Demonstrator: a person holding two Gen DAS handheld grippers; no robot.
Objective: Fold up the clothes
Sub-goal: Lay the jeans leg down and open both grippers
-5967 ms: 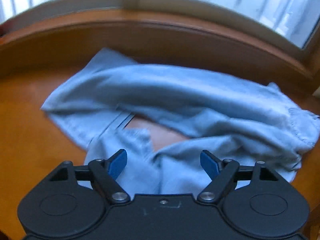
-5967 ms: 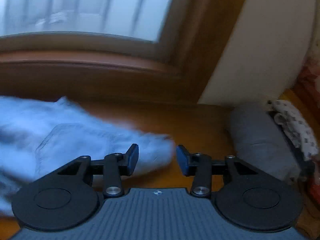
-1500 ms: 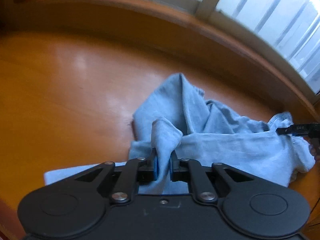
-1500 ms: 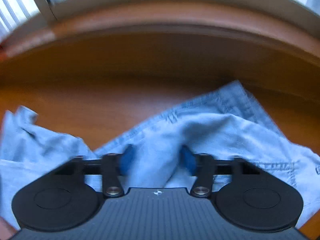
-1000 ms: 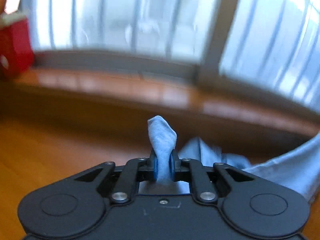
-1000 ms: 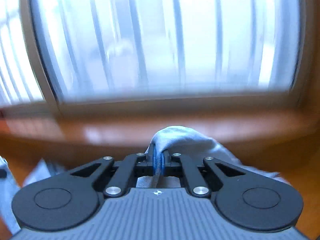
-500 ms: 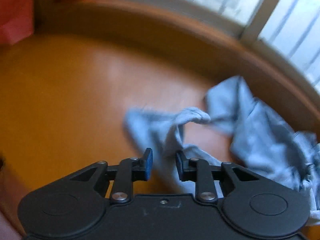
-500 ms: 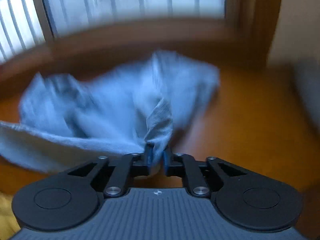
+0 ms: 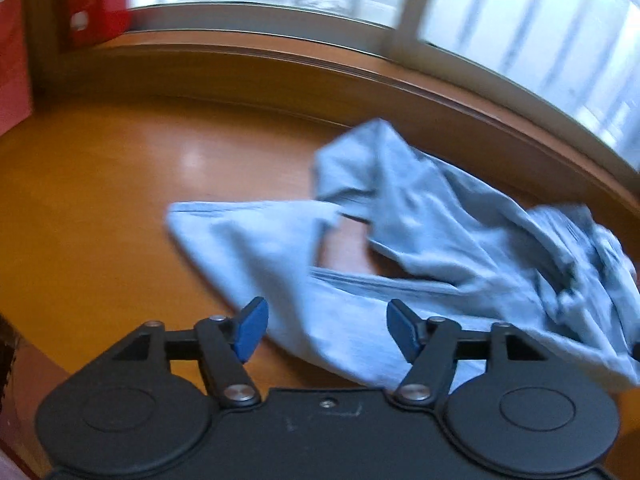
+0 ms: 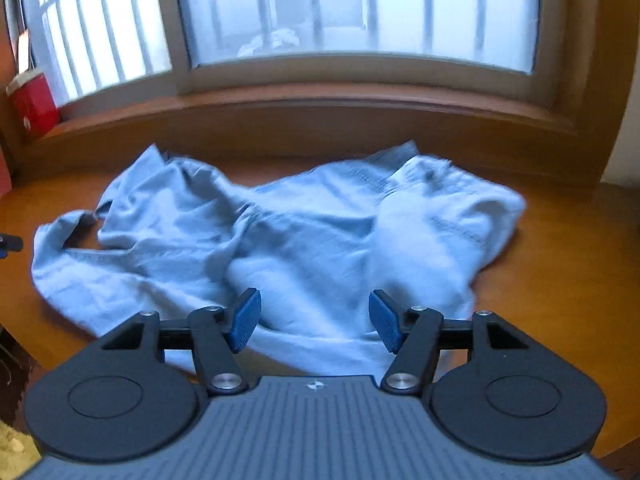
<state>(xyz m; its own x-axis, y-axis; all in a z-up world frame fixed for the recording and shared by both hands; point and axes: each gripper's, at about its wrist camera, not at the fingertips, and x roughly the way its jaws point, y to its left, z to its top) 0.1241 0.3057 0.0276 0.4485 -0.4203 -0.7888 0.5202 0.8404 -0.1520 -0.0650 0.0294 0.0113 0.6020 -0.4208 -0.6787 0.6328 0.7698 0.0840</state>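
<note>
where the left wrist looks down, the left tongs point(image 9: 323, 330) have just been spreading apart, with nothing pinched, above the pale blue jeans point(image 9: 420, 256) crumpled on the orange wooden surface point(image 9: 100, 200). from the right wrist, the right tongs point(image 10: 314, 320) have likewise just been parting, unladen, over the jeans point(image 10: 280, 240) below the window point(image 10: 360, 12); a red container point(image 10: 32, 104) stands on the sill.

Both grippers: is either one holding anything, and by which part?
Nothing is held. The left gripper and right gripper have just opened; the blue garment lies loose on the table.
</note>
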